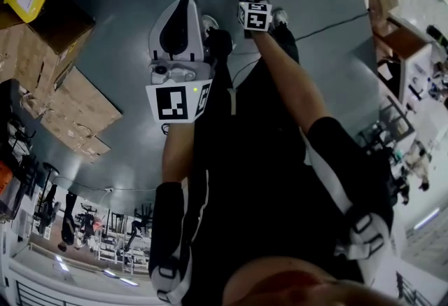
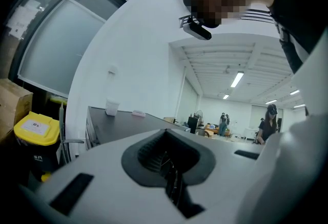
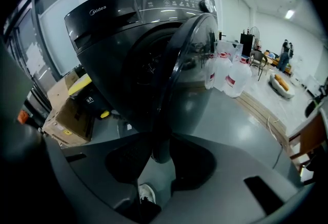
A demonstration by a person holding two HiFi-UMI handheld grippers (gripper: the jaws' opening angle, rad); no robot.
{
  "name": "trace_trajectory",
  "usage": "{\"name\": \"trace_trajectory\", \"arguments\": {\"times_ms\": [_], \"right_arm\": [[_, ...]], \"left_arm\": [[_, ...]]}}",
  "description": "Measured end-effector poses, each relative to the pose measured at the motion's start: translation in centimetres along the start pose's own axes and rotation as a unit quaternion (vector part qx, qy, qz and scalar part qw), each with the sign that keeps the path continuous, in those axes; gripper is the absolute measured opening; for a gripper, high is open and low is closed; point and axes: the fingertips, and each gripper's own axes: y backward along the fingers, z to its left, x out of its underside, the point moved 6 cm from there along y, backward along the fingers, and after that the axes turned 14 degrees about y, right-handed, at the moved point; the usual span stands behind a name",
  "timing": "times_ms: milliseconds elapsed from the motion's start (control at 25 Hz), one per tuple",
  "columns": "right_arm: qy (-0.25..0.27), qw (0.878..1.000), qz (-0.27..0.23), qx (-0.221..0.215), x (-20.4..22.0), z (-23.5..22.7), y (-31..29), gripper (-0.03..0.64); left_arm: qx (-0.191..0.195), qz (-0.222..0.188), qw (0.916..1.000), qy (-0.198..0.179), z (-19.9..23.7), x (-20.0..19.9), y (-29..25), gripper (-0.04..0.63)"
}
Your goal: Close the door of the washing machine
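The door [image 3: 185, 59] of the washing machine [image 3: 115, 23] stands open, swung out towards us, and in the right gripper view we see it edge-on. We judge it to be a stiff and rather heavy round part on a hinge. Its smooth glass may slip, so the firm outer rim is the better place to hold. The right gripper [image 3: 159, 159] is at this place: its jaws are narrow and appear to press on the lower rim of the door (a bit of floor [image 3: 241, 115] shows beyond). The right arm [image 1: 297, 87] reaches forward, almost straight. The left gripper [image 2: 171, 179] has its jaws together with nothing between them, and it points upward, with the left forearm [image 1: 173, 154] kept near the body.
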Motion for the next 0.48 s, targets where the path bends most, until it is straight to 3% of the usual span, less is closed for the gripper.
{"name": "trace_trajectory", "arguments": {"times_ms": [480], "right_arm": [[0.014, 0.999, -0.018, -0.025, -4.4, 3.6, -2.3, 0.118]], "left_arm": [[0.002, 0.015, 0.9999, -0.004, 2.4, -1.1, -0.5, 0.005]]}}
